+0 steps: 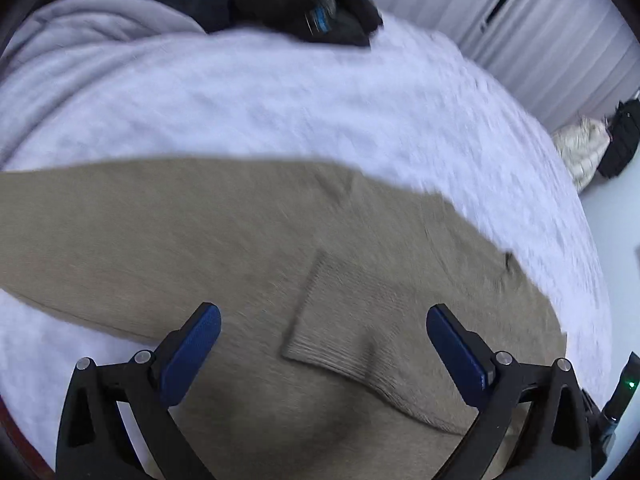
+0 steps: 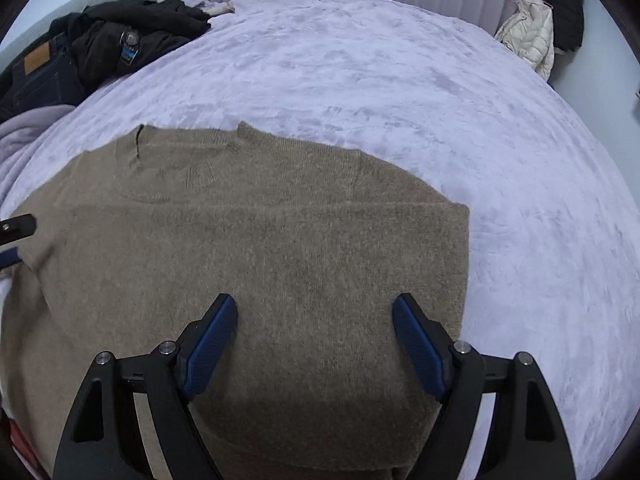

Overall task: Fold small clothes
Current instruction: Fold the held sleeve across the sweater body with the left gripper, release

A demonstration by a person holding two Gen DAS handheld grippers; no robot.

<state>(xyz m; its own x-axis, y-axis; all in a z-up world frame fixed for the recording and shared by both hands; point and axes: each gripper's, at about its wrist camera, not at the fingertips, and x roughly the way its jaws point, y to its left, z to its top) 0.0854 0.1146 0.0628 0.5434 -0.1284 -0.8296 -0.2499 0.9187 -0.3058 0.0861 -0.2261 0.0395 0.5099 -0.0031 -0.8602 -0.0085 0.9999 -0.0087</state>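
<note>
A tan knit sweater [image 2: 256, 248] lies flat on a bed with a pale lilac fleece cover [image 2: 400, 80]. In the left wrist view the sweater [image 1: 200, 232] has a sleeve folded across its body, with the ribbed cuff [image 1: 320, 320] lying on top. My left gripper [image 1: 323, 328] is open and empty just above that cuff. My right gripper [image 2: 314, 316] is open and empty over the sweater's right part, near a folded edge [image 2: 464, 240]. The left gripper's tip shows at the left edge of the right wrist view [image 2: 16, 228].
Dark clothes, jeans and a black jacket [image 2: 120, 44], are piled at the bed's far left; they show in the left wrist view too [image 1: 304, 0]. A cream puffer coat [image 2: 528, 36] and a black garment [image 2: 566, 4] hang by the curtains at right. The bed edge drops off at right.
</note>
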